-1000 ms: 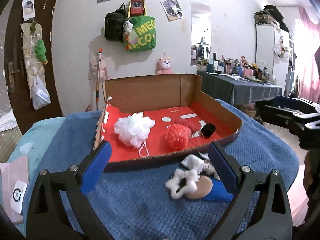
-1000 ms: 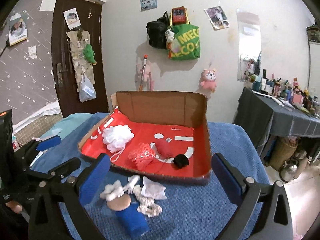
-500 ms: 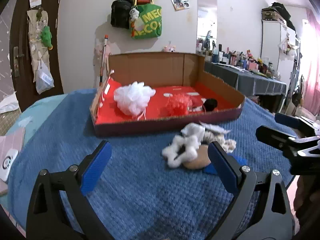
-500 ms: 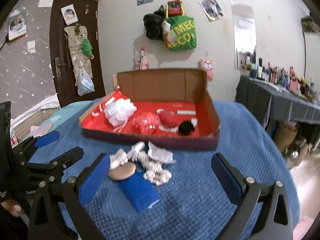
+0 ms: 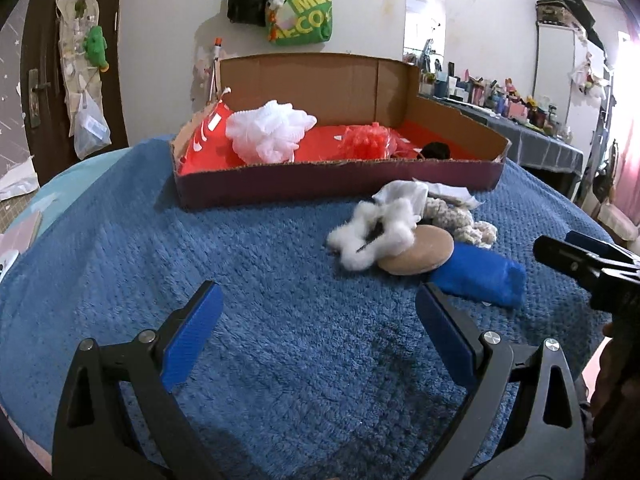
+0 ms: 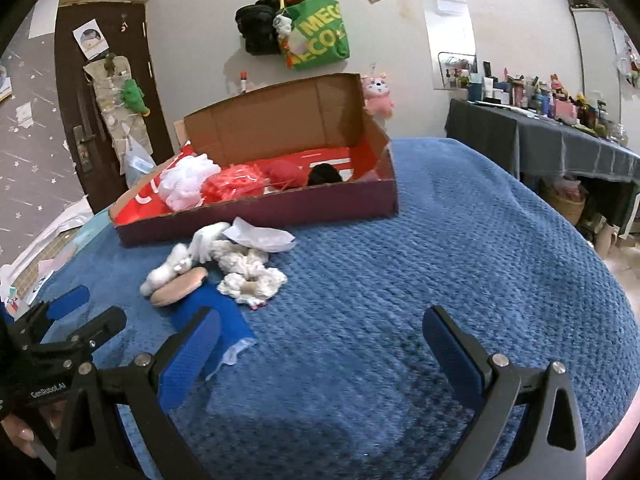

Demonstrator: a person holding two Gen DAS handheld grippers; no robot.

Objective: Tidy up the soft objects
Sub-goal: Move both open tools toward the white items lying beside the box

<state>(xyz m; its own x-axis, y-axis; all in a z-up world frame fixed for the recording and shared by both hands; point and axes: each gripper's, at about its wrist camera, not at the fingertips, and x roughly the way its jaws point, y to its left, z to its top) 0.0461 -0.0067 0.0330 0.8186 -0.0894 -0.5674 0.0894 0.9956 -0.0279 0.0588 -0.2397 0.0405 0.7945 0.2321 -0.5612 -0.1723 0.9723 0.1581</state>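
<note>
A cardboard box (image 5: 304,184) (image 6: 280,208) with a red floor holds a white mesh puff (image 5: 268,132) (image 6: 188,182), a red mesh puff (image 5: 370,142) (image 6: 234,186), a red ball (image 6: 284,172) and a black ball (image 5: 436,150) (image 6: 324,174). In front of it lies a pile: a white fluffy piece (image 5: 374,236) (image 6: 166,272), a tan round pad (image 5: 418,256) (image 6: 180,290), a cream knitted piece (image 5: 460,220) (image 6: 250,272), a white cloth (image 6: 260,238) and a blue sponge (image 5: 478,278) (image 6: 218,320). My left gripper (image 5: 318,336) hovers open, low before the pile. My right gripper (image 6: 324,346) is open beside the blue sponge.
Everything rests on a blue fuzzy blanket (image 5: 260,280) (image 6: 460,248) over a rounded surface. A dark door (image 6: 104,112) and a wall with hanging bags (image 6: 316,36) stand behind. A cluttered grey-draped table (image 6: 560,140) is at the right.
Both grippers have dropped lower and come closer to the blanket and the pile. The box now looks nearer and is seen from a flatter angle. Both stay open.
</note>
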